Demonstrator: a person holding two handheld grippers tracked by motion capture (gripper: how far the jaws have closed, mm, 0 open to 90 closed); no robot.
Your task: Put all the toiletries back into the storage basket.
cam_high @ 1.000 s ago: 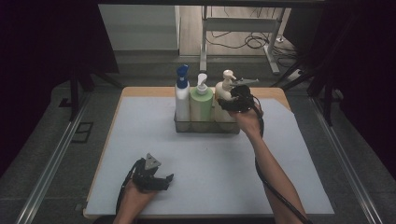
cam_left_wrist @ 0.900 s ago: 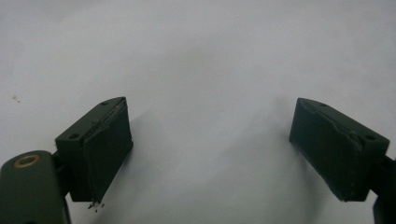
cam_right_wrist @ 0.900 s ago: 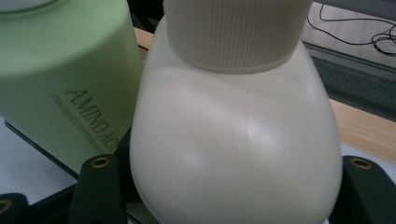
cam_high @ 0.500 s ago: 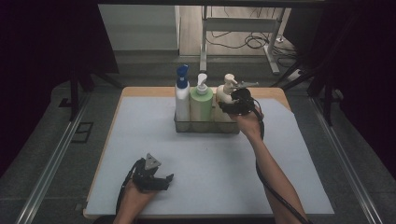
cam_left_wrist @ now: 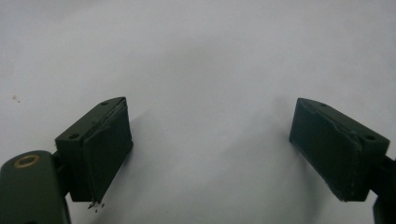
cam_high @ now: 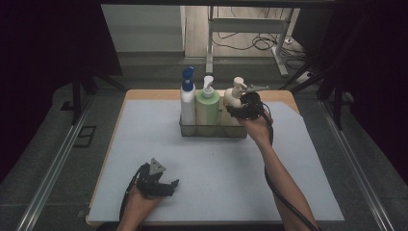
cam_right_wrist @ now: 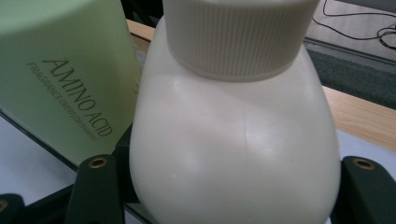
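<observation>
Cream bottle (cam_right_wrist: pixel 236 140) between right gripper's (cam_right_wrist: pixel 233 186) fingers (cam_right_wrist: pixel 95 186).

Wooden table (cam_high: pixel 144 94), grey mat (cam_high: pixel 144 144), wire basket (cam_high: pixel 211 130)

Dim room: grey floor (cam_high: pixel 43 159), metal desk frame (cam_high: pixel 240 29) and loose cables (cam_high: pixel 260 43) behind the table.

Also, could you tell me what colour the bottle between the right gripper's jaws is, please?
The bottle is cream-white with a ribbed collar; the right gripper view shows it best.
</observation>
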